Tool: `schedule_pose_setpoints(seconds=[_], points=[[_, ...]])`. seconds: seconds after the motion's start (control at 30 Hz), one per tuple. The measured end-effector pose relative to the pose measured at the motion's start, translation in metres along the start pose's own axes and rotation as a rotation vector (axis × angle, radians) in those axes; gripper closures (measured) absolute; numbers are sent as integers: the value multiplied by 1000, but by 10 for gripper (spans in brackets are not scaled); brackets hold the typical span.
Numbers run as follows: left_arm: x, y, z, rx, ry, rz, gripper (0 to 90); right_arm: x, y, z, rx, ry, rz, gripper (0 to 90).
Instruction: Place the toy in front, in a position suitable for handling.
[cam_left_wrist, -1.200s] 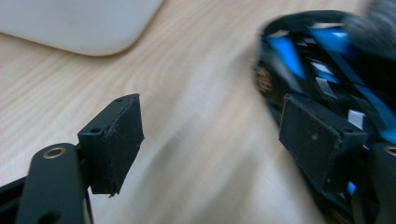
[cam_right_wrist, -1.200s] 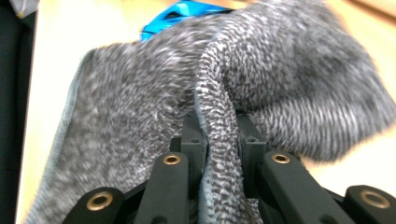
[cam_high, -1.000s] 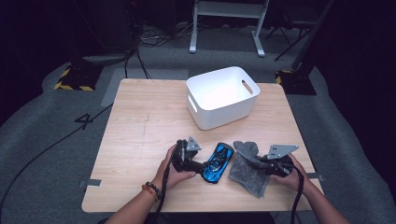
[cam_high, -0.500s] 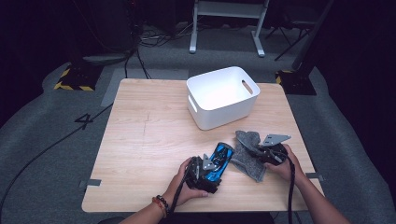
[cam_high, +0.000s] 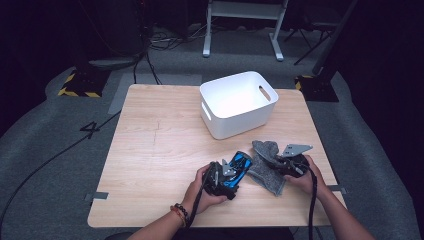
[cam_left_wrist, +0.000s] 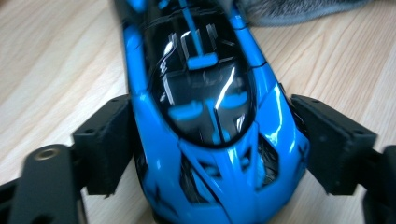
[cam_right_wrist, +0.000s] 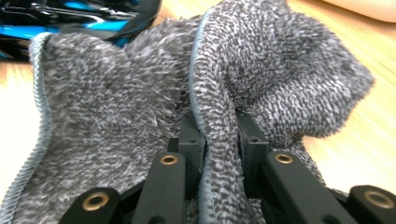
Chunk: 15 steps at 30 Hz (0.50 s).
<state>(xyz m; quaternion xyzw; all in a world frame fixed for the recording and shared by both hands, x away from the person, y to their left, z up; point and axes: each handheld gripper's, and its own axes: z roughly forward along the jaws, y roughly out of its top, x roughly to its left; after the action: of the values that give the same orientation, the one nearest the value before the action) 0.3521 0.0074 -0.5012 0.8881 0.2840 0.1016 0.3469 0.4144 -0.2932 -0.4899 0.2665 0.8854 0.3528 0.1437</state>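
Note:
A glossy blue and black toy car lies on the wooden table near its front edge, nose toward me. My left gripper straddles it from behind. Its jaws have just been closing, and both pads now touch the car's sides. From above, the left gripper covers the rear of the car. Just to the right, my right gripper is shut on a raised fold of a grey fuzzy cloth. In the high view, the cloth lies bunched between the car and the right gripper.
A white plastic bin with handle slots stands behind the car and cloth, at the table's back right. Bare wood stretches across the left half of the table. Cables and stand legs lie on the grey floor beyond.
My left gripper moved right from beside the car to straddle it from behind. My right gripper drew slightly left with the cloth, which bunched up.

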Motion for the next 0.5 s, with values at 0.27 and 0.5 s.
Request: schedule_pose_setpoints(seconds=[0.27, 0.5], points=[[25, -14, -14, 11, -200, 220, 208, -10, 1, 3, 12, -24, 24, 763], [35, -9, -13, 39, -225, 260, 211, 8, 25, 24, 5, 78, -62, 759]])
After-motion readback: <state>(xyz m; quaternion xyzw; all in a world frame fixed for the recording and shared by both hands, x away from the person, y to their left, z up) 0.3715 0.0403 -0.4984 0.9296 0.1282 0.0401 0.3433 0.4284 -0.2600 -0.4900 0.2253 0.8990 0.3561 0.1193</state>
